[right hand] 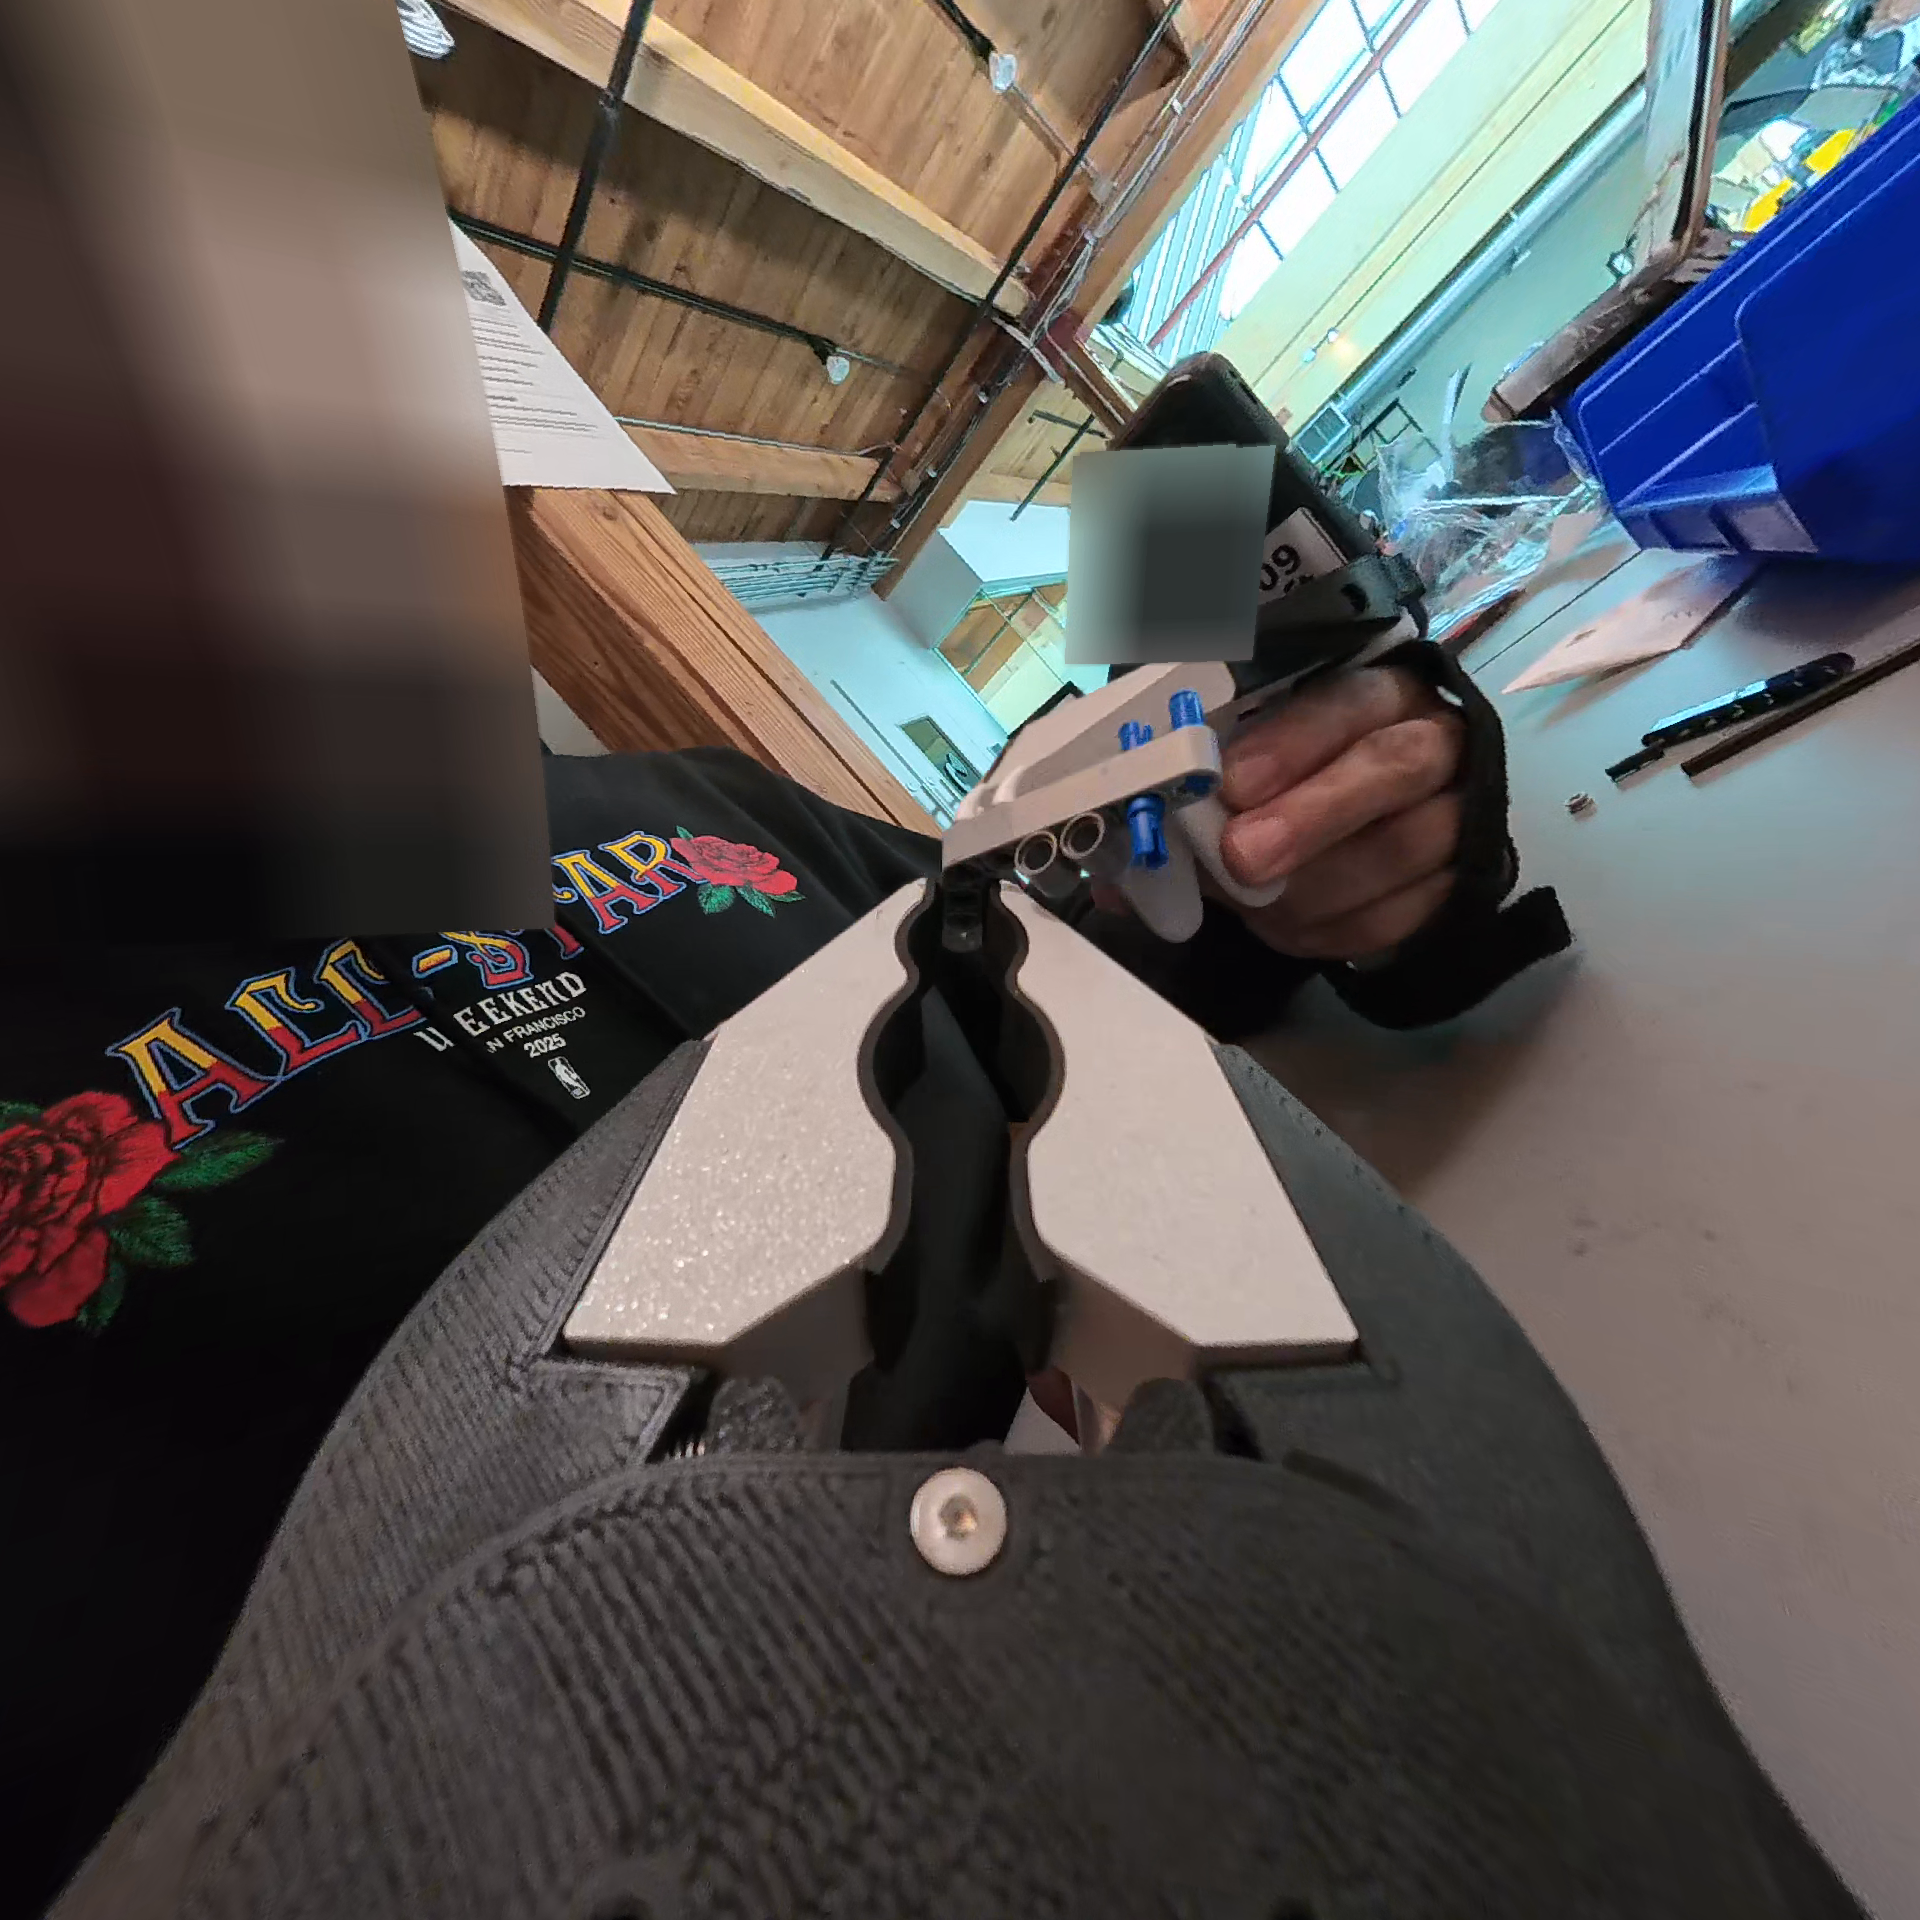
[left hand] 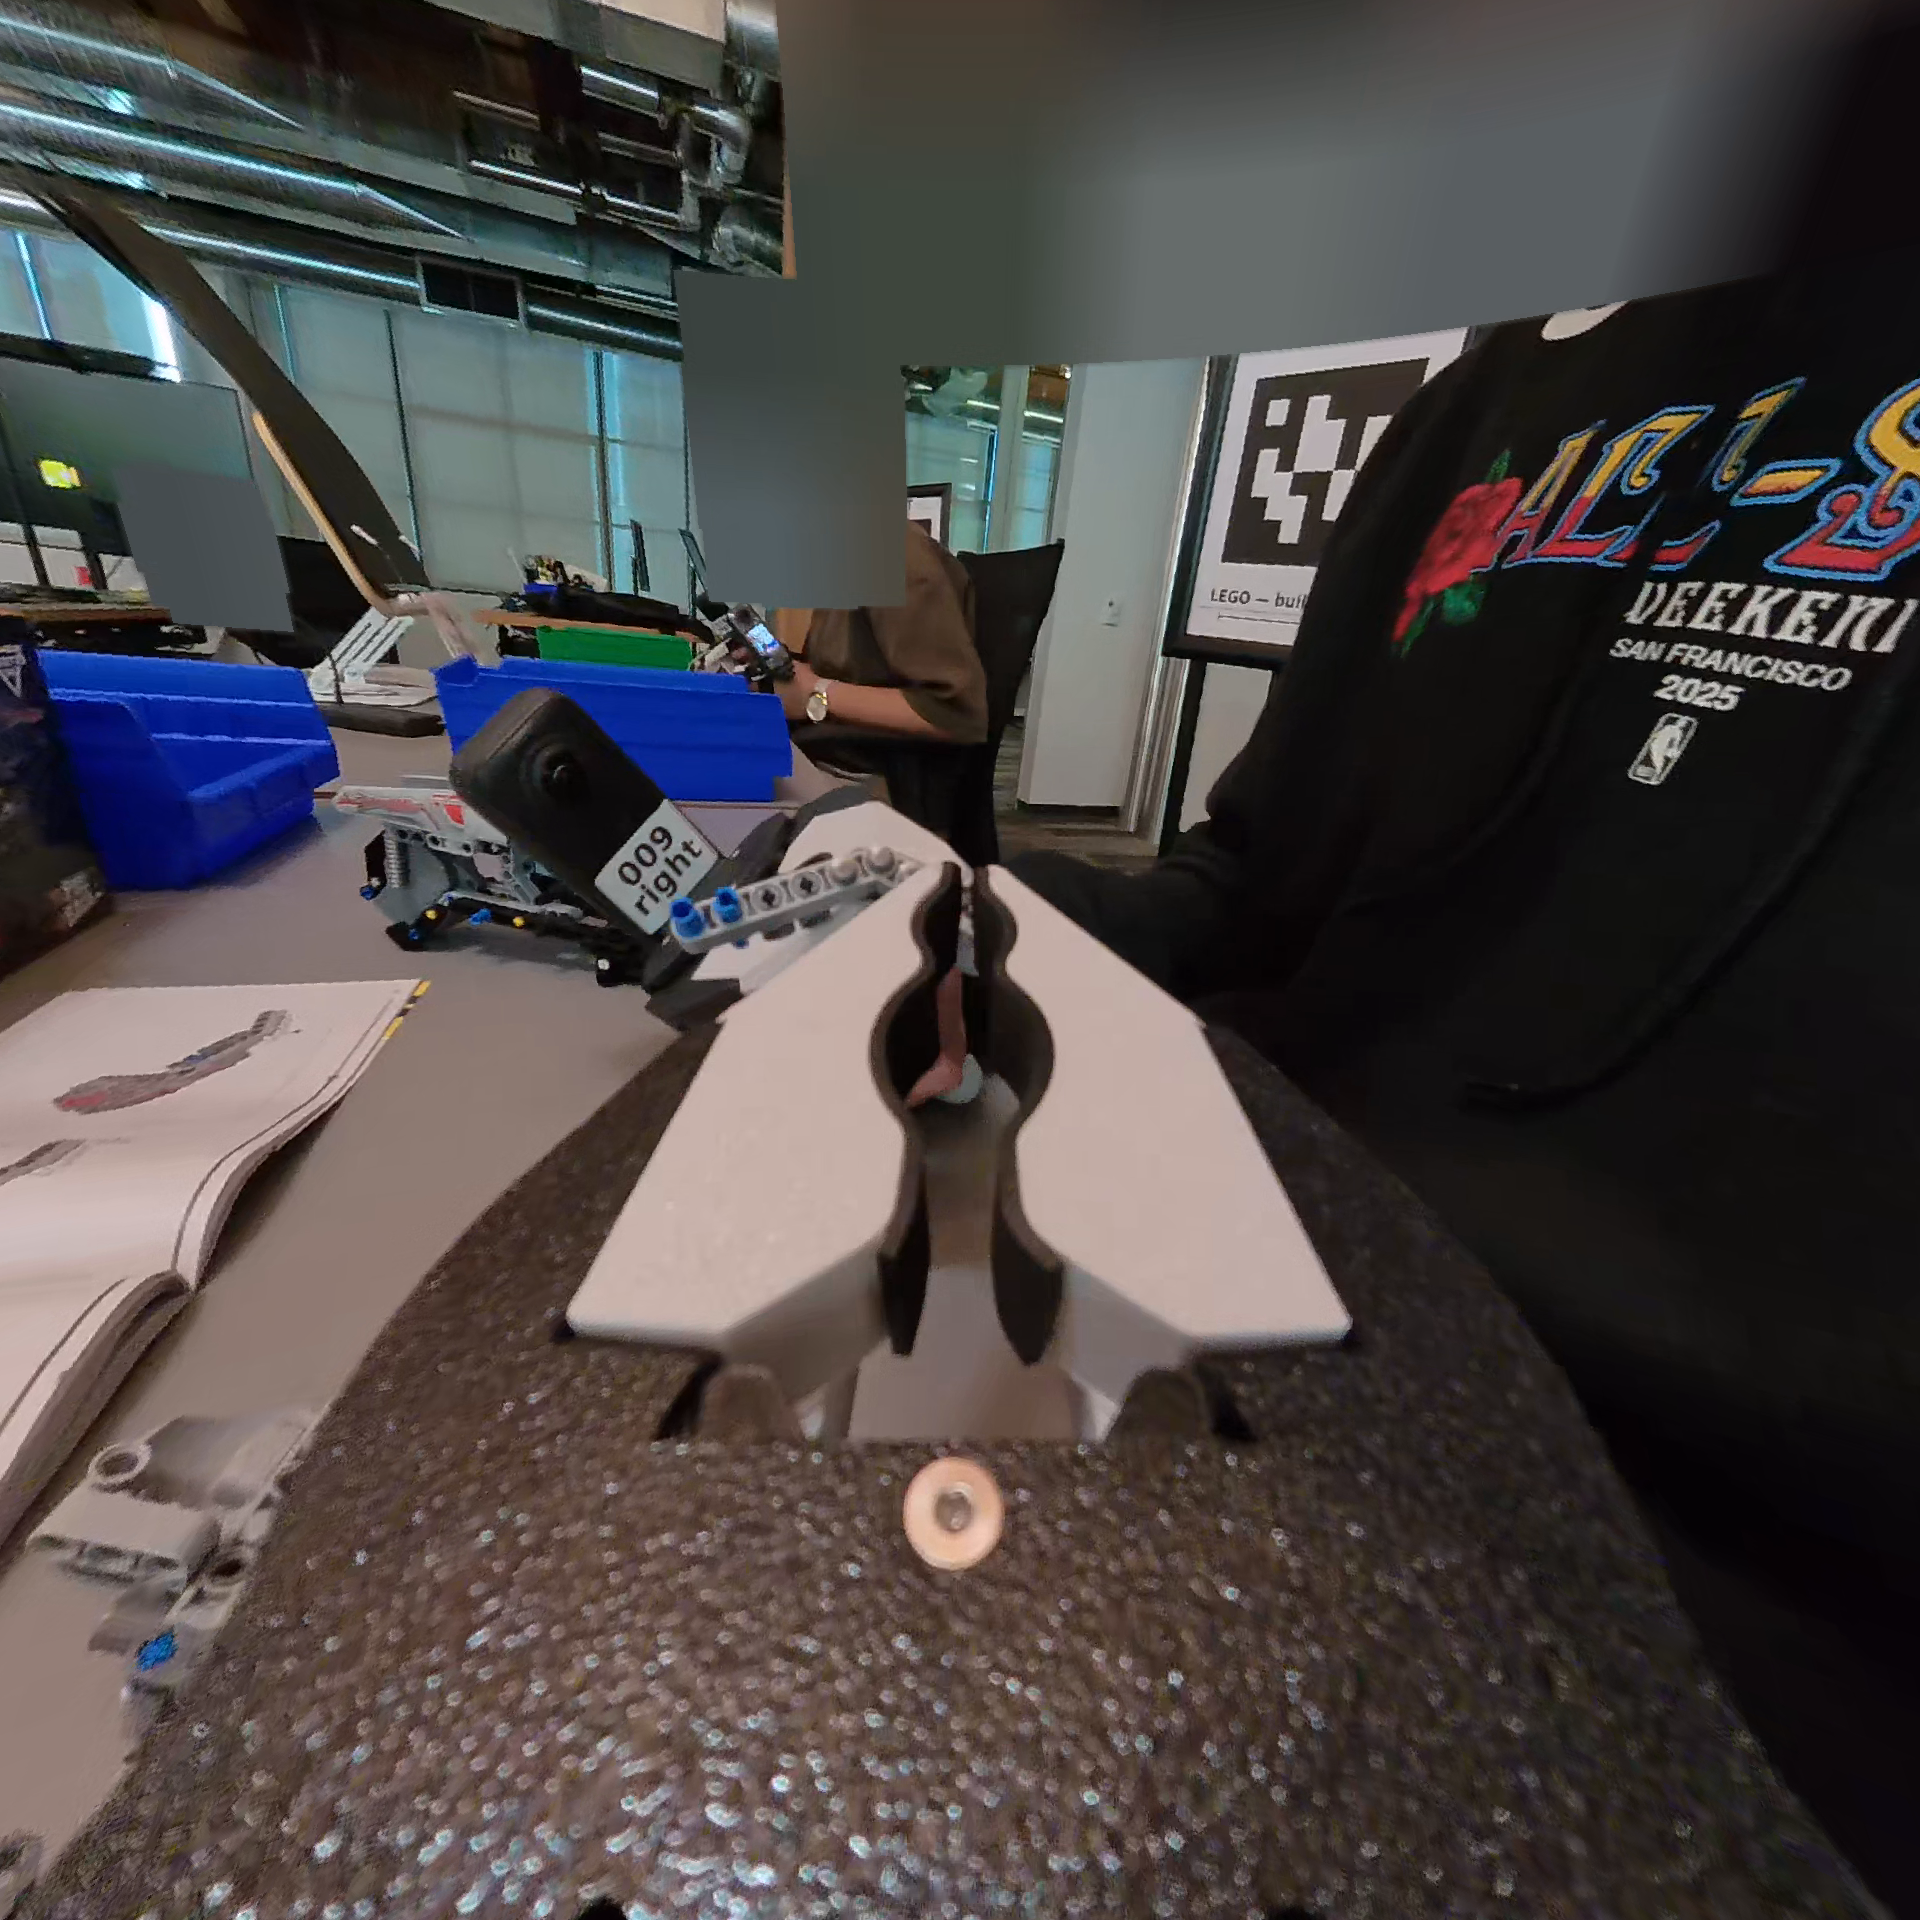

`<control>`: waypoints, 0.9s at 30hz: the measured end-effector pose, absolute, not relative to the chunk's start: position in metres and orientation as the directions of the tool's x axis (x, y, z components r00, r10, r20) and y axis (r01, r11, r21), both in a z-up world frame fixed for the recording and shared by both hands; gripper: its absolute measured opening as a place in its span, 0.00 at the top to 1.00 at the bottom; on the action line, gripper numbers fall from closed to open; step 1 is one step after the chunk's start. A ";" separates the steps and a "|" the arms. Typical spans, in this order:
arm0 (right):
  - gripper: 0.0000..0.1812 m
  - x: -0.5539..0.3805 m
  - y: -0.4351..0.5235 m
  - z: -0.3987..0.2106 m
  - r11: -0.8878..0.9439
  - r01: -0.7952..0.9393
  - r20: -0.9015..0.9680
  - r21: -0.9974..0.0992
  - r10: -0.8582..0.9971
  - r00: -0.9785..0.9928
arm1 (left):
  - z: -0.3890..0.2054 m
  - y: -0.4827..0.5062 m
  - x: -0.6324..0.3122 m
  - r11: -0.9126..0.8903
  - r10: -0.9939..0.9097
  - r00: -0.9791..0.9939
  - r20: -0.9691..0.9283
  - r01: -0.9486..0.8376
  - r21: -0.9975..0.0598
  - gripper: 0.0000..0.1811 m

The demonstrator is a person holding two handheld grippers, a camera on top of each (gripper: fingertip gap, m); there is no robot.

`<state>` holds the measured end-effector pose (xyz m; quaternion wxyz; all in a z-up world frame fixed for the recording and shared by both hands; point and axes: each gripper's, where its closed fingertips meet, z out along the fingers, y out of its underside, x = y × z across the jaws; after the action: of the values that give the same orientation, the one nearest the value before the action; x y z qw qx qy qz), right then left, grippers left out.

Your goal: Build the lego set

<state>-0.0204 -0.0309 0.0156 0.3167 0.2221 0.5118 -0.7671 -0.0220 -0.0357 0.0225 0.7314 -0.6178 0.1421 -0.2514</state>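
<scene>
Grey Technic beam [right hand: 1081, 795] with blue pins is gripped by the left hand-held gripper [left hand: 966, 883], just ahead of the right hand-held gripper [right hand: 961, 899], itself clenched on a small black pin [right hand: 958, 920].

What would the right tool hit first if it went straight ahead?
Most likely the grey beam held by the left tool, just beyond the black pin in the right tool; depth is unclear.

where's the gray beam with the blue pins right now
In the left wrist view, the gray beam sits just left of centre at the left gripper fingertips, beside the right gripper's black camera.
</scene>
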 end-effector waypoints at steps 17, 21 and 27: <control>0.97 -0.018 -0.036 0.012 -0.249 0.696 -0.656 -0.673 -0.233 -0.718 | 0.016 -0.033 -0.020 0.073 -0.522 0.850 0.070 0.127 -0.989 1.00; 0.97 -0.020 -0.036 0.012 -0.255 0.694 -0.657 -0.674 -0.224 -0.720 | 0.016 -0.032 -0.020 0.045 -0.531 0.835 0.146 0.200 -0.979 1.00; 0.97 -0.019 -0.034 0.013 -0.264 0.689 -0.650 -0.675 -0.229 -0.725 | 0.017 -0.028 -0.021 0.026 -0.532 0.817 0.221 0.276 -0.961 1.00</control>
<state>-0.0190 -0.0337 0.0133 0.3002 0.2178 0.5272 -0.7645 -0.0213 -0.0282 0.0166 0.7093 -0.6369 0.1003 -0.2850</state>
